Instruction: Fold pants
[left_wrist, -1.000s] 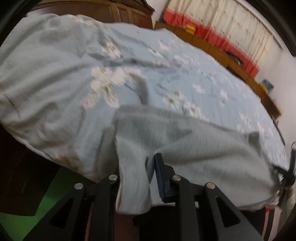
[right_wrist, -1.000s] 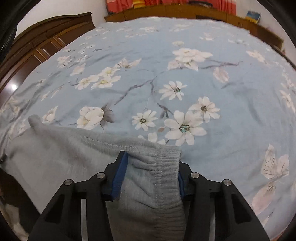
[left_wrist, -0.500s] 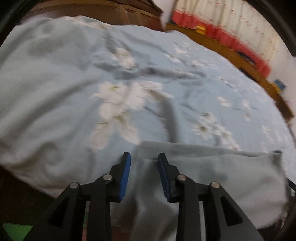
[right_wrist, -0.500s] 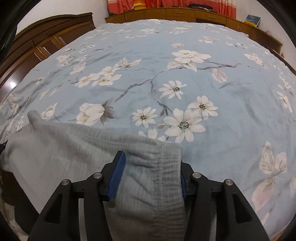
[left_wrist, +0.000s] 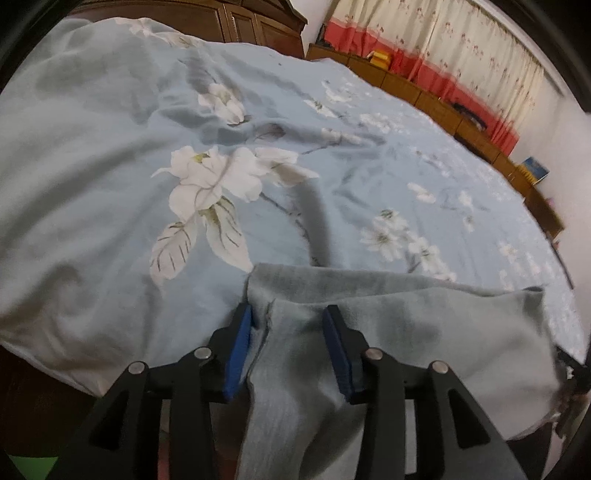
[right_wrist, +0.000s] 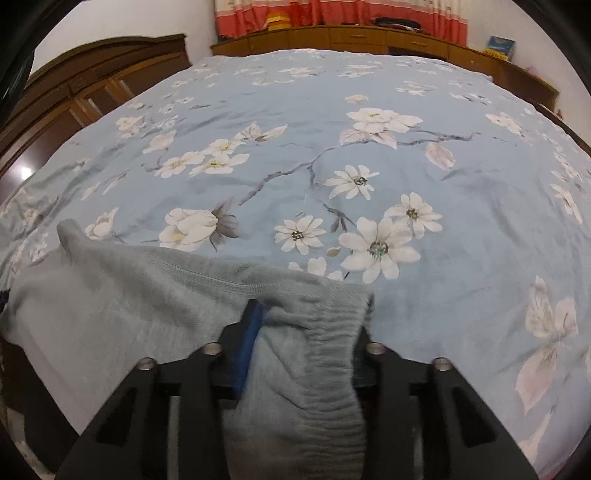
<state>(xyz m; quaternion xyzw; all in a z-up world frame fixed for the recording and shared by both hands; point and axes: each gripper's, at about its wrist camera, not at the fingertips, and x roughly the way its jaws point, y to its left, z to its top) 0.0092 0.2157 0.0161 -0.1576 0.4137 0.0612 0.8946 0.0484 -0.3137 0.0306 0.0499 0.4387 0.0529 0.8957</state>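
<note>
Two claws, left gripper (left_wrist: 288, 325) just opening around pants (left_wrist: 406, 325), right gripper (right_wrist: 308, 325) closing, clamped on waistband (right_wrist: 325, 332).

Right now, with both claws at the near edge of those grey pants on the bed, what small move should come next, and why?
Probably shut the left claw: its jaws have just been opening and stand apart around the grey pants, while the right claw, just closing, bunches the waistband. Both need a hold before lifting.

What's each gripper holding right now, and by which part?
Right gripper: grey pants, clamped at the ribbed waistband. Left gripper: nothing gripped; its fingers have just opened around the pants' other end.
</note>
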